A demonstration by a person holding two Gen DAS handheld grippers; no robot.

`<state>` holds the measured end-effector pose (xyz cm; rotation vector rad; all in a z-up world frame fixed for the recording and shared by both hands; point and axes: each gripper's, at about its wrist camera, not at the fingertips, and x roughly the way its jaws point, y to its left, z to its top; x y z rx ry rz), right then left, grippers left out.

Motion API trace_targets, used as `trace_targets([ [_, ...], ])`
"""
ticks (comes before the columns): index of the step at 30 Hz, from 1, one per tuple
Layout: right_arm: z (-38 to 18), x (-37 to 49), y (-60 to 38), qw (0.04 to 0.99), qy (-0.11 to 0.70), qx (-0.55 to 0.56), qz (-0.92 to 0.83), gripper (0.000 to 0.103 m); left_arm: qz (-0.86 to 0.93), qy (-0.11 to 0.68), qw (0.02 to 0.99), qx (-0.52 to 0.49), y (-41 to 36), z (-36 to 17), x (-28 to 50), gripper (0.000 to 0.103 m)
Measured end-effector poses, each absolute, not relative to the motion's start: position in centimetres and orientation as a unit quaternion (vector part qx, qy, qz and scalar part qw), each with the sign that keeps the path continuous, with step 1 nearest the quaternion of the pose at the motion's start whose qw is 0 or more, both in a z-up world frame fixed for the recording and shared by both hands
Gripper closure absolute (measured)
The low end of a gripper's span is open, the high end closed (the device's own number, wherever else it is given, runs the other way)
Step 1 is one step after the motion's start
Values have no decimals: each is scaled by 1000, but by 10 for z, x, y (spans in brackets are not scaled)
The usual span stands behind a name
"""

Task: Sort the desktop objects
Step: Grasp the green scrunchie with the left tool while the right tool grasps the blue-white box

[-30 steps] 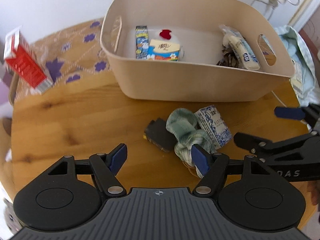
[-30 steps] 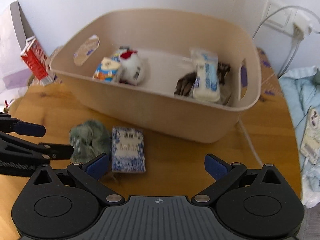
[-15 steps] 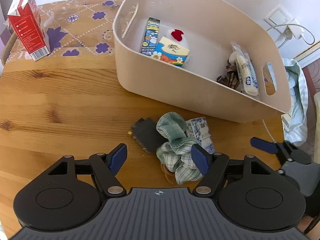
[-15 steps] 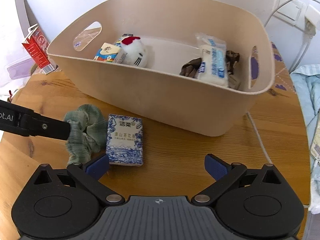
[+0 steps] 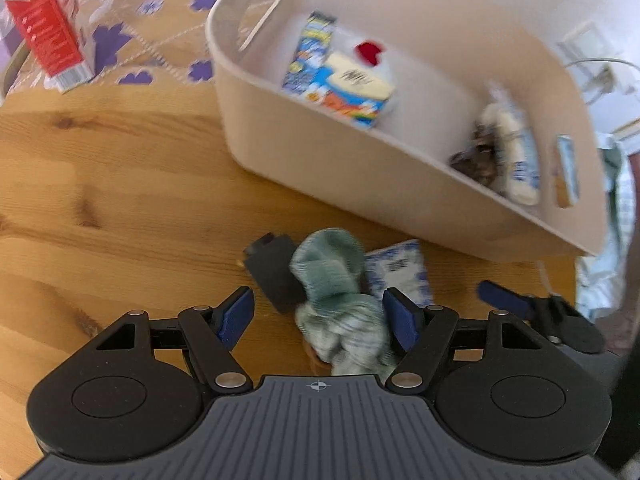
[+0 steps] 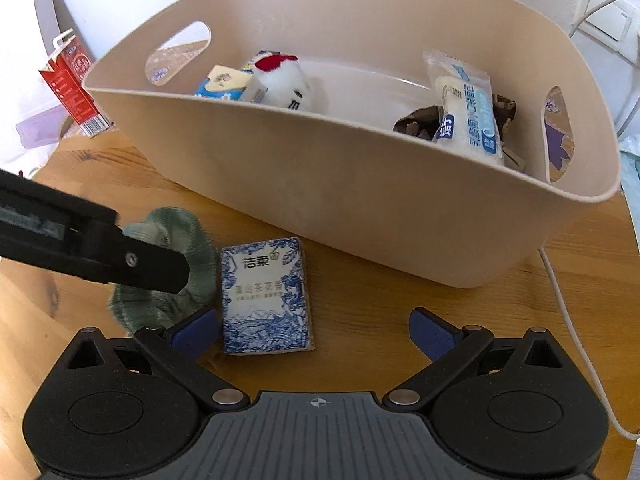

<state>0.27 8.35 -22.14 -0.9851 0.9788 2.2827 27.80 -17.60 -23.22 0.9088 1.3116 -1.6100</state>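
A crumpled green cloth [image 5: 330, 276] lies on the wooden table [image 5: 120, 200] in front of the beige basket [image 5: 360, 184]. A black block [image 5: 272, 272] lies to its left and a blue-and-white tissue pack [image 5: 400, 270] to its right. My left gripper [image 5: 320, 320] is open and straddles the cloth, which lies nearer the right pad. In the right wrist view my right gripper [image 6: 314, 332] is open just above the table. The tissue pack [image 6: 266, 296] lies between its fingers, close to the left one. One of my left gripper's fingers [image 6: 120, 256] crosses over the green cloth [image 6: 176, 232].
The basket [image 6: 360, 200] holds a white plush toy [image 6: 284, 84], snack boxes [image 5: 340, 80] and a wrapped packet [image 6: 468, 108]. A red carton [image 5: 48, 28] stands on a flowered mat [image 5: 132, 40] at the far left. A white cable [image 6: 560, 292] runs along the table's right side.
Both grippers have come down closer to the table. The left view has rolled and the cloth now sits between its fingers. The tissue pack has come between the right fingers.
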Motion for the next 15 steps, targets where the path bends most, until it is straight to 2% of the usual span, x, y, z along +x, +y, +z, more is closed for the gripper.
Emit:
trace_targets([
  [15, -225, 8, 83, 236, 373, -359, 822, 0, -630, 463, 440, 442, -177, -254, 314, 31],
])
